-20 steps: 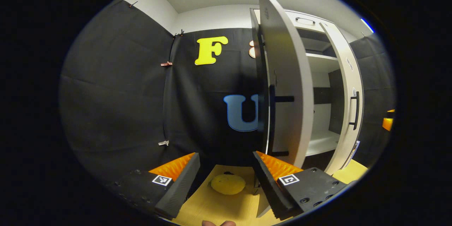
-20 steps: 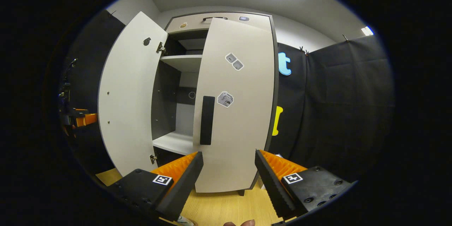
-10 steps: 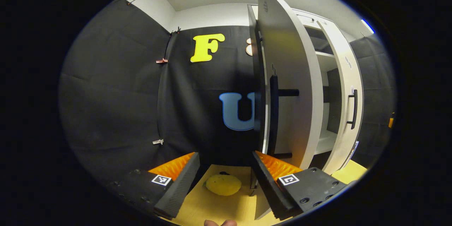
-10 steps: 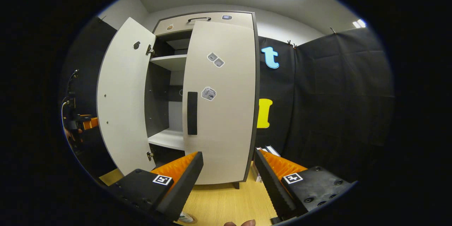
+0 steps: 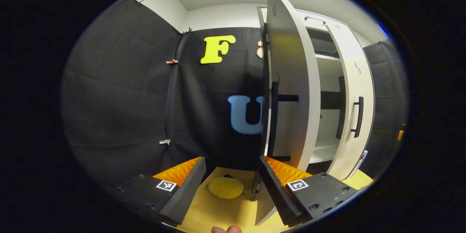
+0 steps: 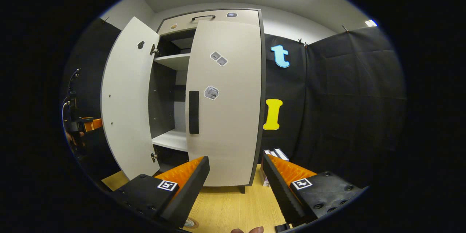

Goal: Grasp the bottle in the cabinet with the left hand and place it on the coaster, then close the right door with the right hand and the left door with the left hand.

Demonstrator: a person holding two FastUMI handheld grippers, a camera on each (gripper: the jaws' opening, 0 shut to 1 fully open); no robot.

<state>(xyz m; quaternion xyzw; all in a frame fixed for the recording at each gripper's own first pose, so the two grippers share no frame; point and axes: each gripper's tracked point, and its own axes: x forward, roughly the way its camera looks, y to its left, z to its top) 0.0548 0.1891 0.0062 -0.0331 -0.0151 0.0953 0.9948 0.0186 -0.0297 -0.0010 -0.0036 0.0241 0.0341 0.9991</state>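
Note:
The tall pale cabinet [image 6: 214,16] has its right door [image 6: 227,116] swung in against its front, or very near it, black handle [image 6: 193,112] facing me. Its left door [image 6: 125,98] stands wide open. My right gripper [image 6: 235,174] hangs open and empty in front of the right door, apart from it. In the left gripper view the left door [image 5: 291,80] shows nearly edge-on, its black handle [image 5: 273,116] just above and beyond my open, empty left gripper [image 5: 231,174]. The right door [image 5: 351,94] lies farther right. The left gripper [image 6: 85,124] also appears far left, behind the open door.
A round yellow object [image 5: 225,187] lies on the wooden surface [image 5: 218,211] between the left fingers. White shelves [image 6: 171,140] show inside the cabinet. Small white boxes [image 6: 275,153] sit by the cabinet's right foot. A small round item [image 6: 189,222] peeks in at the bottom edge.
The right door has swung further toward the cabinet, narrowing the gap. My right gripper has drawn back from it. The left gripper view has shifted only slightly.

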